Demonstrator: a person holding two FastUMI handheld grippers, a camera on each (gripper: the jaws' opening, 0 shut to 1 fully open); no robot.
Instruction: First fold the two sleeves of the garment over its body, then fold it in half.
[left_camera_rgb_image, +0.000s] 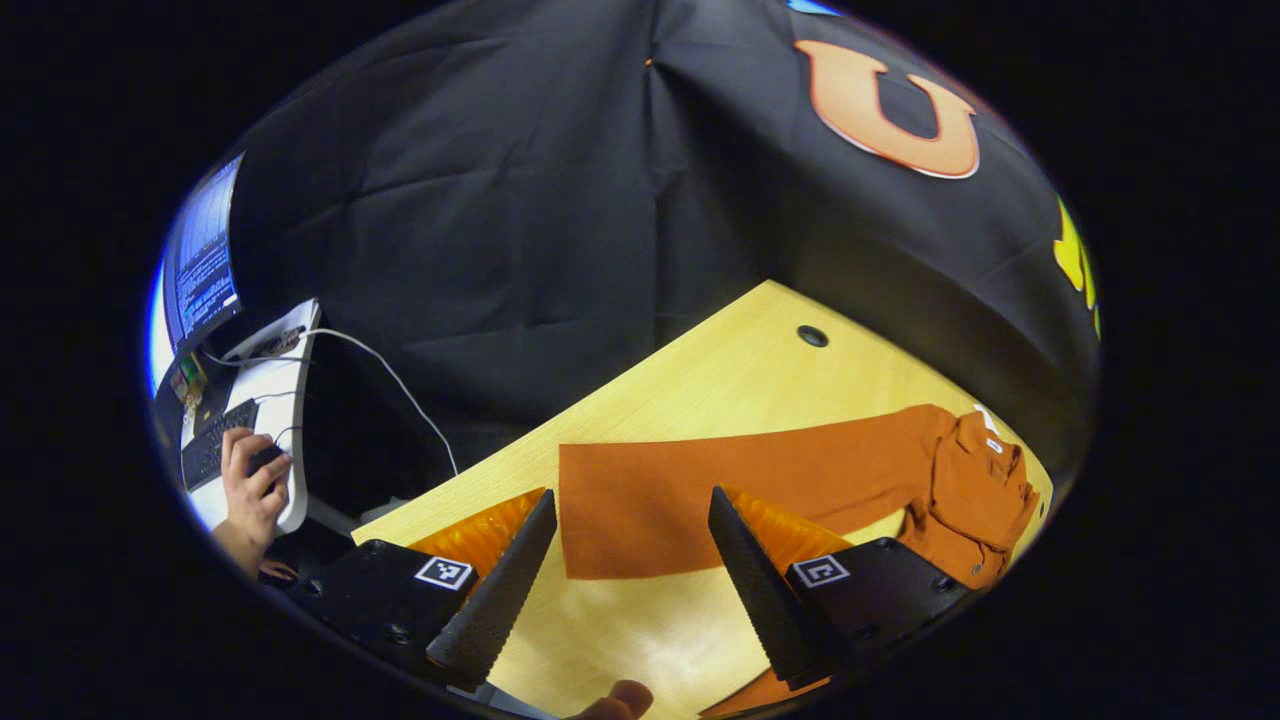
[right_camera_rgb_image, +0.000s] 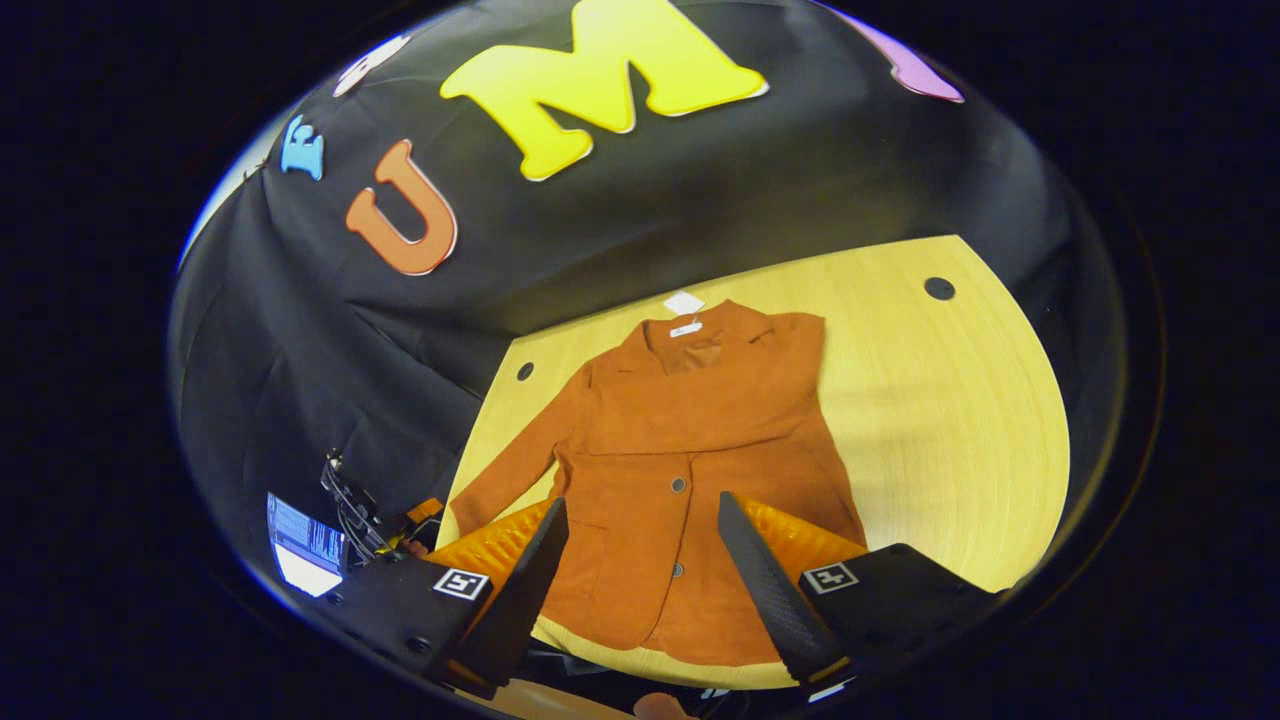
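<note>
An orange button-front jacket (right_camera_rgb_image: 690, 440) lies flat on the wooden table (right_camera_rgb_image: 950, 400), collar toward the wall. One sleeve (right_camera_rgb_image: 505, 478) sticks out toward the table's left edge. The opposite side ends in a straight edge, and a band of cloth across the chest looks like a folded sleeve. My right gripper (right_camera_rgb_image: 641, 498) is open above the jacket's lower body, holding nothing. In the left gripper view the outstretched sleeve (left_camera_rgb_image: 740, 480) runs across the table (left_camera_rgb_image: 700, 390) to the bunched shoulder and collar (left_camera_rgb_image: 980, 495). My left gripper (left_camera_rgb_image: 631, 495) is open over the cuff end, apart from the cloth.
A desk at the far left carries a monitor (left_camera_rgb_image: 200, 260) and a keyboard (left_camera_rgb_image: 210, 445); a person's hand (left_camera_rgb_image: 250, 490) rests on a mouse there. The table has round cable holes (left_camera_rgb_image: 812, 336) (right_camera_rgb_image: 939, 288). A white tag (right_camera_rgb_image: 684, 302) lies at the collar. Bare wood lies right of the jacket.
</note>
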